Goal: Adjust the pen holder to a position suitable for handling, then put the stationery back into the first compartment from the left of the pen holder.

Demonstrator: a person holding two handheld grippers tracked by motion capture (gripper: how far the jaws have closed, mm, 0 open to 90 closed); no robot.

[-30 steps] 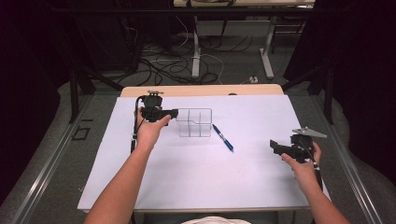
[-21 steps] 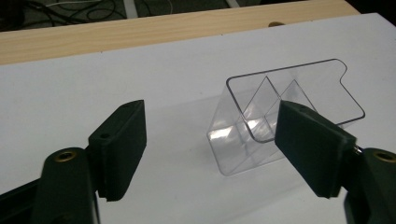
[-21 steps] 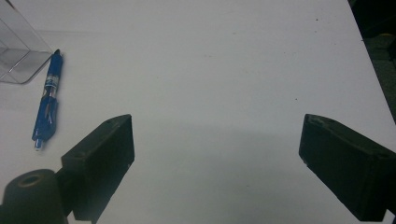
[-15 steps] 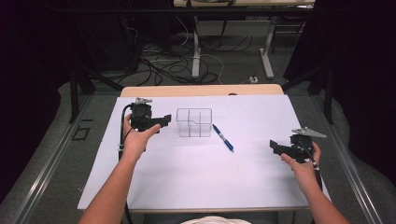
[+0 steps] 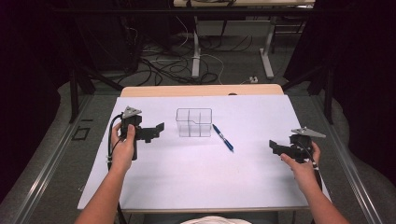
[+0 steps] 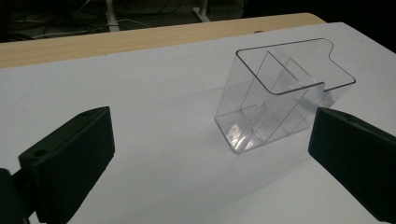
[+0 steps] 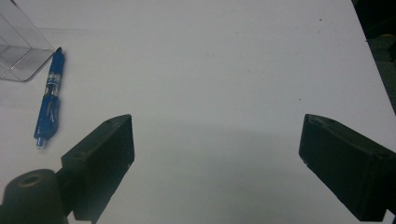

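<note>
A clear plastic organiser box [image 5: 194,122] with inner dividers stands on the white table top, also seen in the left gripper view as the clear box [image 6: 275,98]. A blue pen [image 5: 223,137] lies just right of it, and the pen [image 7: 49,105] lies at the left of the right gripper view. My left gripper [image 5: 160,128] hovers left of the box, apart from it; its jaws have just been opening and now stand wide with nothing between them. My right gripper [image 5: 272,146] is held at the table's right side, open and empty.
The white sheet [image 5: 196,172] covers the table, with a strip of wooden table edge [image 5: 201,90] at the back. Beyond it, cables and desk legs [image 5: 196,51] lie on the floor. A cable [image 5: 111,140] trails from the left gripper.
My left gripper has drawn back leftward and a little down, away from the clear box, and its jaws have opened. The right gripper has stayed where it was.
</note>
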